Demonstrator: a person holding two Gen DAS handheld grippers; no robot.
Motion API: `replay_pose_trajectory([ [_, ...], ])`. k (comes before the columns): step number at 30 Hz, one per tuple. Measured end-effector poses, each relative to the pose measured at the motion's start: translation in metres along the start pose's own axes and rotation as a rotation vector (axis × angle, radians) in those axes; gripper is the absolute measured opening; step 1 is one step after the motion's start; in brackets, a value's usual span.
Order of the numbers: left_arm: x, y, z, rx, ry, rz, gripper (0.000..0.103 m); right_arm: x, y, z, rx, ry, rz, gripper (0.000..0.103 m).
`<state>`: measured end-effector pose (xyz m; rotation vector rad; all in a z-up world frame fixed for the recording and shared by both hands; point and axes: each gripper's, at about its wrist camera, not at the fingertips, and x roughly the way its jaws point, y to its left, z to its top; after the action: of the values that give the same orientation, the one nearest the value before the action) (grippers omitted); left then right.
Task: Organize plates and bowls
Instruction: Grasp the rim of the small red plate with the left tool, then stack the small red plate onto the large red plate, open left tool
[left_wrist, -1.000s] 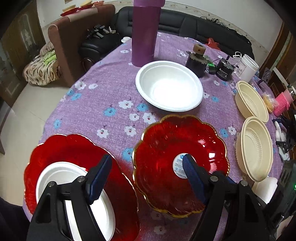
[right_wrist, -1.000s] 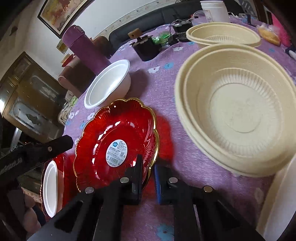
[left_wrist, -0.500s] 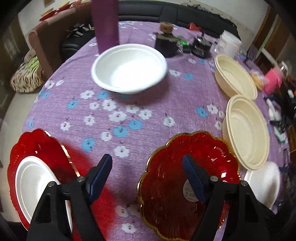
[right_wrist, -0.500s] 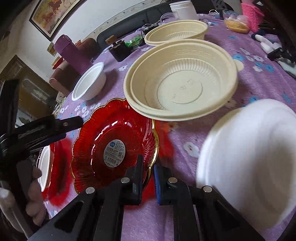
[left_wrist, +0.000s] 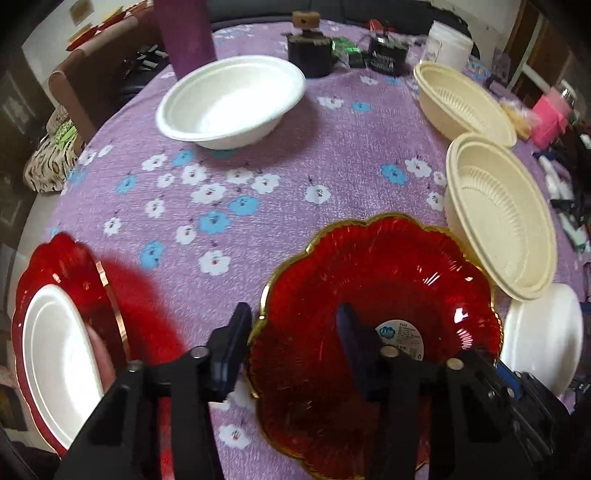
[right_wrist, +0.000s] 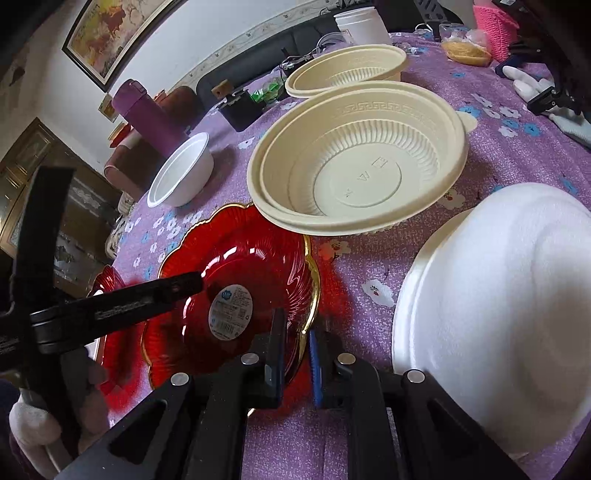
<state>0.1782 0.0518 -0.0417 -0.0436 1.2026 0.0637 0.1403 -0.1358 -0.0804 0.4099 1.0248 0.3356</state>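
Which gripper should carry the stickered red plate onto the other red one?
Probably the right gripper: already clamped on the stickered red plate rim. The left gripper is closing astride the opposite rim.

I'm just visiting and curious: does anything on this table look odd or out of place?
Yes. One white bowl lies upside down near the table edge, while the other white bowl stands upright. The red plate still has a product sticker in its middle. Nothing looks spilled or broken.
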Motion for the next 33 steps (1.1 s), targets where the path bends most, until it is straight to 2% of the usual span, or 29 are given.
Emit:
replay_pose_trajectory([
  [10, -0.055, 0.026, -0.023, -0.079, -0.129, -0.054, 0.042, -0.028, 0.021, -0.007, -0.046, -0.054, 0.051, 0.013],
  [16, -0.085, 0.058, -0.037, -0.137, -0.201, -0.055, 0.043, -0.040, 0.059, -0.007, -0.116, -0.076, 0.076, 0.013],
  [26, -0.111, 0.154, -0.063, -0.307, -0.281, 0.023, 0.043, -0.011, 0.157, -0.013, -0.292, -0.013, 0.131, 0.015],
  [33, -0.090, 0.213, -0.080, -0.424, -0.249, 0.053, 0.043, 0.029, 0.215, -0.023, -0.408, 0.040, 0.123, 0.015],
])
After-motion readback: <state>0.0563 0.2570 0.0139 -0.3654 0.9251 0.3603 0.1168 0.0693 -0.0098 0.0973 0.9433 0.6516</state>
